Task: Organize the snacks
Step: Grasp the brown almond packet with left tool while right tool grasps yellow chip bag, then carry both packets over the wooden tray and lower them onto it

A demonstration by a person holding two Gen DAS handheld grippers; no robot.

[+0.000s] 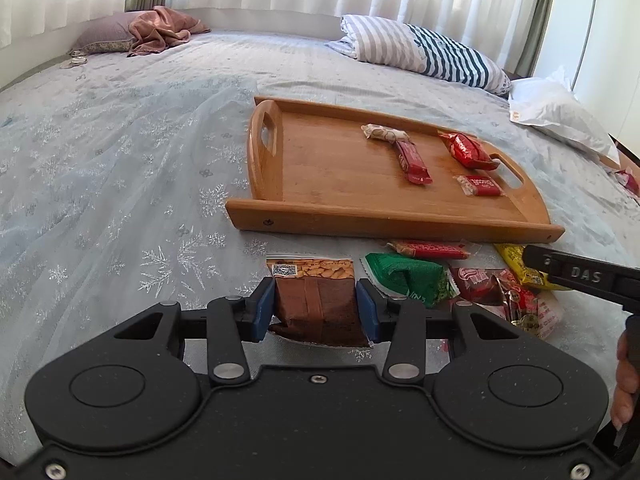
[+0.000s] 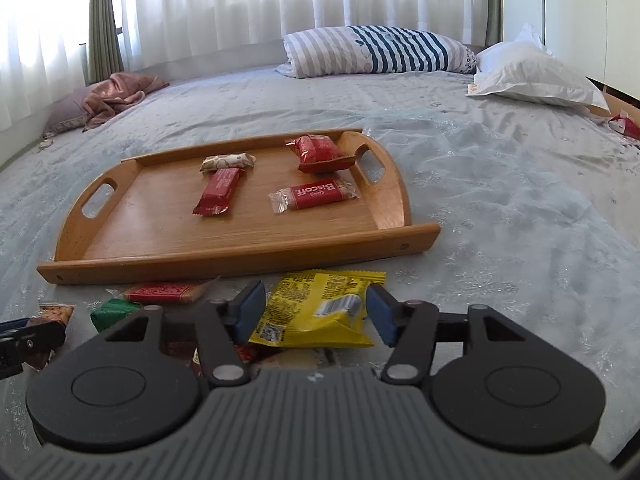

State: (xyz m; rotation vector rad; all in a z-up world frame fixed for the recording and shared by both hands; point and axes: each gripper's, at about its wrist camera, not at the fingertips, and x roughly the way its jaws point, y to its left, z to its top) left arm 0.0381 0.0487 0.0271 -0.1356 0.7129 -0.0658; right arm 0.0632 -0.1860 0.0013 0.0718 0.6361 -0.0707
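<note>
Partly done, by the look of it. Ahead of both pairs of fingers, a wooden tray (image 2: pixel 224 236) already carrying four snacks: a red bar (image 2: pixel 218 191), a biscuit packet (image 2: pixel 314 195), a red pouch (image 2: pixel 320 152), a pale wrapped sweet (image 2: pixel 227 161). Still loose in front of the tray: a yellow packet (image 2: pixel 320 304), a green packet (image 1: pixel 408 276), a flat red bar (image 1: pixel 430 249), a few small red wrappers. Left gripper (image 1: pixel 316 306) clenched on a brown nut packet (image 1: pixel 316 300). Right gripper (image 2: pixel 316 312) spread wide, pads astride the yellow packet, not pressing. All on a bed (image 1: pixel 120 160) under a snowflake coverlet; striped pillow (image 2: pixel 380 50), white pillow (image 2: pixel 528 72), sheer curtains (image 2: pixel 240 0) beyond.
</note>
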